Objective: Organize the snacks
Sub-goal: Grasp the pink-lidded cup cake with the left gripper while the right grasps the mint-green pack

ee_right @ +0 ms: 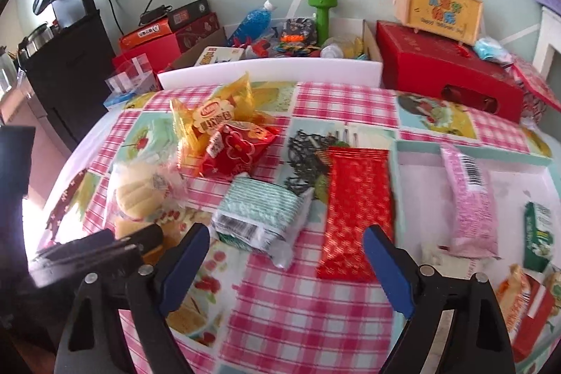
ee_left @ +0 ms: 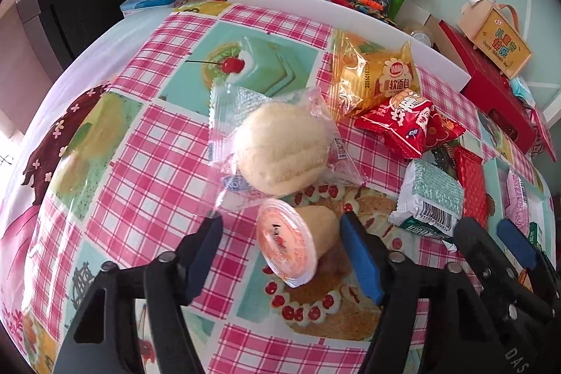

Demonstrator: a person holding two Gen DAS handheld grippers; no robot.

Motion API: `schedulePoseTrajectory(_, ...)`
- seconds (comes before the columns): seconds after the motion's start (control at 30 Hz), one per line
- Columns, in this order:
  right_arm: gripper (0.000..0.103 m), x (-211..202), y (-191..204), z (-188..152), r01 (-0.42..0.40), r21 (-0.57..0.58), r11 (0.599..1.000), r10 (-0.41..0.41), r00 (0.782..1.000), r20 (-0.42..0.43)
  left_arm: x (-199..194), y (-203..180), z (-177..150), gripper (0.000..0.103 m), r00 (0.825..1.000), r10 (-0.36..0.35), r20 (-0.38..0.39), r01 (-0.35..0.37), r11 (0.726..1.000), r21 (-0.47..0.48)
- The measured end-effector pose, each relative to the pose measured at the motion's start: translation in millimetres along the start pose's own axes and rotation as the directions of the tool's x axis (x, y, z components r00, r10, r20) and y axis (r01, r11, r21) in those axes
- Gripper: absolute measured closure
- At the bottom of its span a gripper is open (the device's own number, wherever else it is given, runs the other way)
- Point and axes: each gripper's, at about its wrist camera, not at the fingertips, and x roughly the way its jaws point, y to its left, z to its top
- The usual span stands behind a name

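Note:
A peach jelly cup (ee_left: 294,244) lies on its side on the checked tablecloth (ee_left: 147,163) between the blue pads of my left gripper (ee_left: 280,218). The jaws are open; the right pad is close to the cup's base and the left pad stands clear of the lid. Just beyond it lies a wrapped bun (ee_left: 280,149). My right gripper (ee_right: 287,230) is open over a green-white packet (ee_right: 259,216) and a red foil packet (ee_right: 354,209), gripping neither. A yellow bread packet (ee_right: 210,114) and a red snack packet (ee_right: 238,153) lie farther back.
A teal-rimmed white tray (ee_right: 526,177) at the right holds a pink packet (ee_right: 470,202) and a green packet (ee_right: 538,233). A white board (ee_right: 270,72) lines the table's far edge. Behind it stand red boxes (ee_right: 445,76), a green dumbbell (ee_right: 322,13) and a cluttered carton.

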Motion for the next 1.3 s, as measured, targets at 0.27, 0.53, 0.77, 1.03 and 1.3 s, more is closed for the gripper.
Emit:
schedulePoseTrajectory(0.27, 0.017, 26.8, 7.3, 12.2, -0.01, -0.018, 1.0, 0.009, 0.998, -0.063, 7.2, -5.7, 1.4, 0.052, 1.0, 0.018, -0.001, -0.018, 1.0, 0.022)
schedulePoseTrajectory(0.53, 0.019, 43.9, 19.4, 15.7, -0.003, -0.051, 0.999, -0.003, 0.994, -0.109, 6.1, 10.7, 4.0, 0.053, 0.999, 0.034, 0.007, -0.034, 0.999, 0.004)
schedulePoseTrajectory(0.77, 0.036, 46.9, 24.3, 11.7, 0.006, -0.059, 0.998, -0.012, 0.994, -0.113, 7.2, 9.3, 2.7, 0.053, 0.999, 0.051, 0.015, -0.051, 0.998, 0.022)
schedulePoseTrajectory(1.03, 0.041, 33.3, 18.0, -0.5, 0.038, -0.045, 0.998, -0.043, 0.994, -0.104, 2.8, 3.5, -7.2, 0.053, 0.999, 0.039, 0.016, -0.04, 0.998, 0.043)
schedulePoseTrajectory(1.3, 0.043, 15.3, 12.5, -18.3, 0.029, -0.015, 0.999, -0.03, 0.994, -0.109, -4.6, -0.8, -18.1, 0.053, 1.0, 0.015, 0.01, -0.015, 0.999, 0.052)
